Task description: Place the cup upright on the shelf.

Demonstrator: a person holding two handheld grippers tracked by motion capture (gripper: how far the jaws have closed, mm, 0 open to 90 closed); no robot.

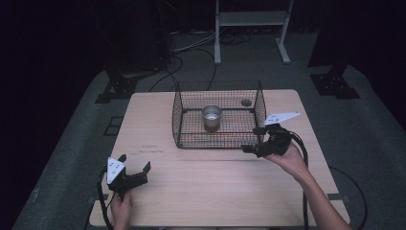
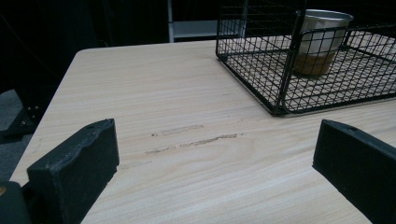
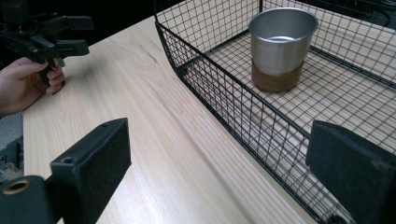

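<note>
Cup (image 1: pixel 211 117) inside wire basket (image 1: pixel 178 115), just beyond open right gripper (image 1: pixel 257 142).

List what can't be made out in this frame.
- Cup contents: high view too small and dark; right gripper view shows only an unclear pale patch inside.
- Basket far side: cut off by the edges of both gripper views.
- Round mark on the table: behind mesh, too small to identify.

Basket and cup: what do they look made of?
Basket: thin black wire mesh, likely coated metal, matte, see-through grid. Cup: brushed silvery metal with dull reflections; a brown band wraps its base, perhaps cork or leather, hard to tell.
</note>
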